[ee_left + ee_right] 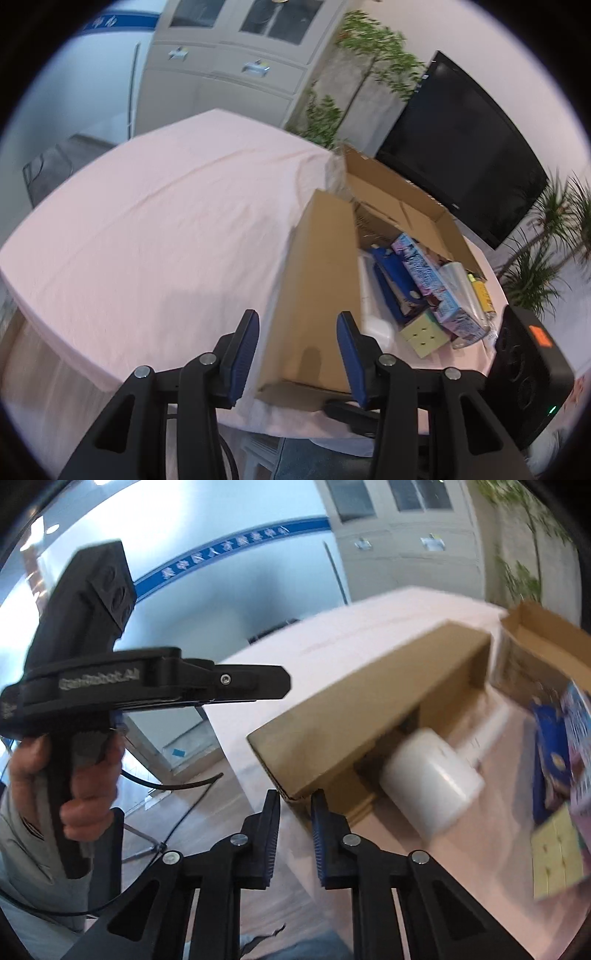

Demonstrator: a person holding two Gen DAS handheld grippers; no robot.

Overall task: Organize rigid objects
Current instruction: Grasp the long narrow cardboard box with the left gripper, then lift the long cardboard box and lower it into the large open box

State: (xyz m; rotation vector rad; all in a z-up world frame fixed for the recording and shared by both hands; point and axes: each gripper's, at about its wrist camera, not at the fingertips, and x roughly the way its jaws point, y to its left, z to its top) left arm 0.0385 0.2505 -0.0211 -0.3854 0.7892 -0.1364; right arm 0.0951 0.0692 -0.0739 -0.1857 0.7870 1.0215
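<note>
Left wrist view: the left gripper [295, 354] hangs released over the brown cardboard box's flap [317, 295]; the yellow puzzle cube [424, 334] lies inside; closing now could crush cardboard. Right wrist view: the right gripper [293, 834], released, nears the flap's corner [291, 794]; it may snag there, beside the white cylindrical jar [430, 779].

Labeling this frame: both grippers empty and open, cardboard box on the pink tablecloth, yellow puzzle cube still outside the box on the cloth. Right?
One thing is off: the yellow puzzle cube is already inside the cardboard box, next to the blue carton, as the left wrist view shows. The rest holds: left gripper and right gripper are open and empty, and the box sits on the pink tablecloth.
</note>
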